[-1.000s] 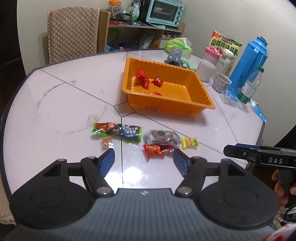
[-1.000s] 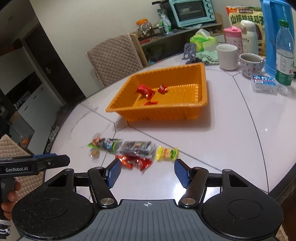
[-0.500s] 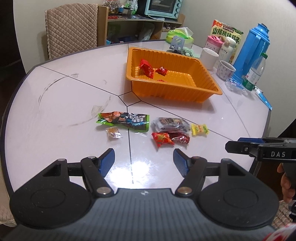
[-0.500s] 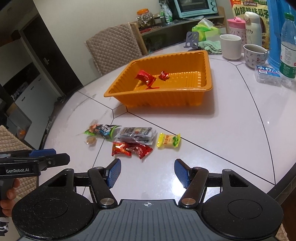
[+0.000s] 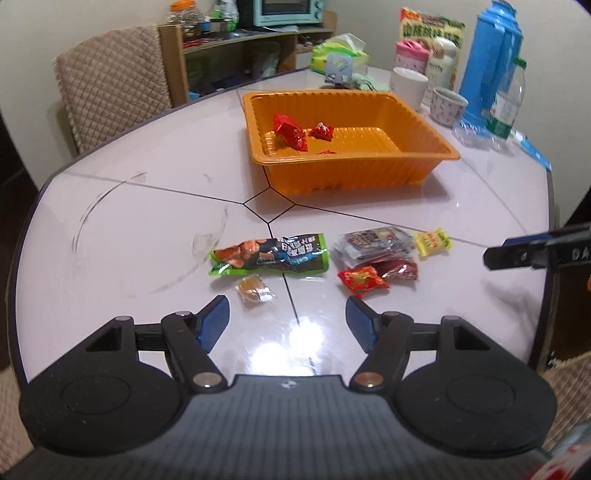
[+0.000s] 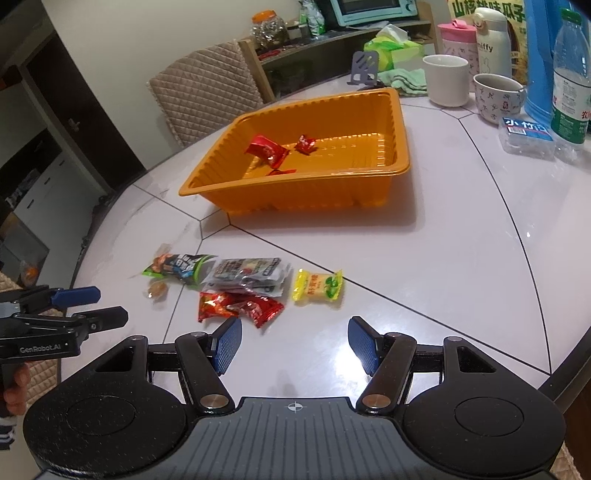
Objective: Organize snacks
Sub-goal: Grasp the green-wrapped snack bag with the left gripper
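A loose cluster of wrapped snacks lies on a pale tiled table [image 5: 110, 236], just ahead of both grippers' fingertips: a long green-and-black packet [image 5: 269, 254] printed with orange food, a small amber candy in clear wrap [image 5: 254, 289] touching its near edge, a grey-and-red printed pouch [image 5: 373, 240], 2 red packets [image 5: 376, 275] partly under that pouch, and a yellow-and-green sweet [image 5: 432, 242] at the cluster's right end. Beyond them, farther from the tools, stands an orange ribbed plastic tray [image 5: 351, 173] already holding 3 red-wrapped pieces [image 5: 290, 131] toward its left side. The print on the snack wrappers is too small to read. Past the tray, a white bottle reads "miffy" [image 6: 491, 44], a clear box [image 6: 526, 136] carries a blue label with Chinese characters, and a large bag [image 6: 487, 11] shows bold green Chinese lettering. The left gripper [image 5: 287, 319] hangs over the table's near edge with its blue pads [image 5: 212, 325] set apart, nothing between them, the amber candy just ahead of the left pad. The right gripper [image 6: 294, 345] likewise stands apart and empty, the red packets just ahead of its left pad. Seen from the right wrist, the left tool's body reads "GenRobot.AI"; from the left wrist, the right tool shows the letters "DA".
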The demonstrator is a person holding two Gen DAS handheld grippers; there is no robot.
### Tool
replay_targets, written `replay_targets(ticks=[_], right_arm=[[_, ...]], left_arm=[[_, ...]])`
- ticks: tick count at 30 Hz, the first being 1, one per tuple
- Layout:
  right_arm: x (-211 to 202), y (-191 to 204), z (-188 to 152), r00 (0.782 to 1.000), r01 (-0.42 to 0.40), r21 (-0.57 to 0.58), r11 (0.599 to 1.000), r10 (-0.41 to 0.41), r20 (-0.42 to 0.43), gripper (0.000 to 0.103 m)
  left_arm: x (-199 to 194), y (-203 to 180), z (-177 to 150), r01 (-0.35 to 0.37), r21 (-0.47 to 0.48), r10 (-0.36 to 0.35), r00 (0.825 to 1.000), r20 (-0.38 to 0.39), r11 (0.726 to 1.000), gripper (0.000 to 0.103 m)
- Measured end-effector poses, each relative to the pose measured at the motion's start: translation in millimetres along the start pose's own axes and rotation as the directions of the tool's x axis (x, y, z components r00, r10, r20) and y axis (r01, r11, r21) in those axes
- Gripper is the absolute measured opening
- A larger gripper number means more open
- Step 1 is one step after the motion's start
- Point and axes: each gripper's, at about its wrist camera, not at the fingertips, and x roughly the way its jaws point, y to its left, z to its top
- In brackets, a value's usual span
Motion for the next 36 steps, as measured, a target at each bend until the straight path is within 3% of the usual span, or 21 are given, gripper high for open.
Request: replay_targets(ticks=[13, 21, 24, 30, 32, 36], right_arm=[[22, -12, 13, 0.999, 0.03, 0.054, 0.998, -0.029, -0.031, 0.064], [31, -14, 19, 0.998, 0.044, 0.064, 0.997, -0.041, -0.046, 0.064], [32, -15, 22, 0.998, 0.046, 0.076, 0.996, -0.042, -0.048, 0.064], [36, -19, 26, 0.997, 0.06, 0.091, 0.994, -0.055, -0.05, 0.064], [36, -21, 27, 0.997, 0.059, 0.1, 0.993, -0.054, -0.051, 0.064], [37, -23, 28, 0.997, 0.064, 0.105, 0.992, -0.059, -0.055, 0.064]], left_arm=[[64, 21, 26, 0.02, 0.223, -0.008, 0.998, -0.055, 0.975, 0.067], [92, 19, 34, 0.049, 0.339, -0.022, 0.996, -0.081, 0.939, 0.067], [101, 21, 38, 0.07, 0.349, -0.039, 0.995, -0.094, 0.934, 0.069], [116, 28, 46, 0.091, 0.293, -0.057, 0.991, -0.122, 0.952, 0.066], [119, 32, 49, 0.11, 0.265, -0.076, 0.988, -0.134, 0.958, 0.063], [118, 34, 52, 0.147, 0.272, -0.11, 0.983, -0.149, 0.951, 0.043]])
